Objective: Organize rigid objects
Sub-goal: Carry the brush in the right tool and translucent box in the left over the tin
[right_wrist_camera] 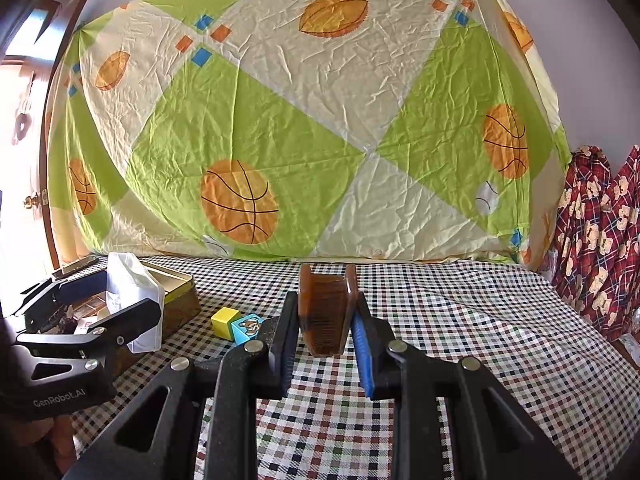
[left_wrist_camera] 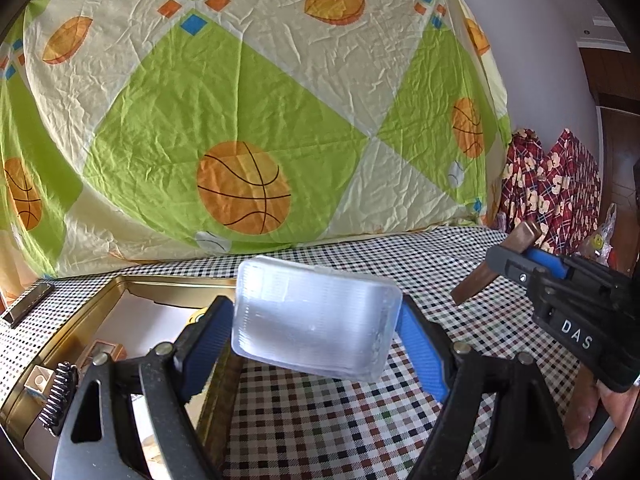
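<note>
Sorting into the gold tin (left_wrist_camera: 100, 292) appears to be the step in hand, with both grippers loaded. At the left edge of the tabletop (left_wrist_camera: 440, 280) the tin is seen open, and small items are held in it: a tan block (left_wrist_camera: 105, 354), a pale block with a hole (left_wrist_camera: 38, 382) and something yellow that is mostly hidden. Just beyond the tin's far left corner a flat dark bar (left_wrist_camera: 28, 306) is laid on the checked cloth. The left gripper (left_wrist_camera: 316, 320) is closed wide across a clear plastic box (left_wrist_camera: 314, 320), which is held tilted above the tin's right wall. In the right wrist view a yellow cube (right_wrist_camera: 225, 322) and a blue cube (right_wrist_camera: 248, 330) are seen touching each other on the cloth, just right of the tin. Further right, the right gripper (right_wrist_camera: 326, 320) is clamped narrowly on a brown comb (right_wrist_camera: 326, 308), which is held upright above the cloth. The next move is judged to call for the box to be lowered level into free space in the tin, clear of the blocks, before it is released
</note>
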A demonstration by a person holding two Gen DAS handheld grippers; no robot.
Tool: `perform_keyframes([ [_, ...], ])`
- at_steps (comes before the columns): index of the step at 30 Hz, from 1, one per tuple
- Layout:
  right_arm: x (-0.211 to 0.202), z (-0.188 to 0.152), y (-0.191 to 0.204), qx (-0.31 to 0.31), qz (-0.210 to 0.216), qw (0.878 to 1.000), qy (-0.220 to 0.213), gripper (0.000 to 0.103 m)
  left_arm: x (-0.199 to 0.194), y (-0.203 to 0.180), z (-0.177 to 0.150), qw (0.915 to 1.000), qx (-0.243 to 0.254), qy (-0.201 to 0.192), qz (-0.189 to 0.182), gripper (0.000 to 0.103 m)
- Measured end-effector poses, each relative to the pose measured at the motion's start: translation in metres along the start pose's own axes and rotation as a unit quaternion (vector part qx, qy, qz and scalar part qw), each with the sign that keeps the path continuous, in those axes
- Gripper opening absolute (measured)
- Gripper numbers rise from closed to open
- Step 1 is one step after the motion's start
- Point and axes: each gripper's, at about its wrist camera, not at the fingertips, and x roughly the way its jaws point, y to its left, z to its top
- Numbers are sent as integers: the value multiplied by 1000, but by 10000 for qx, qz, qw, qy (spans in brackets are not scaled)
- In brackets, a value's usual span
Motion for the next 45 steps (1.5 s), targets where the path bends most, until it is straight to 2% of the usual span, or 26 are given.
perform_keyframes([
  [7,-4,-1,5,-26,160,9999,-25,27,-5,0,-1,10000,6,-51,1,83],
  [45,-11,-3,26,-158,381,9991,-119,27,-39,13,-11,9997,-167,-179,88,83],
])
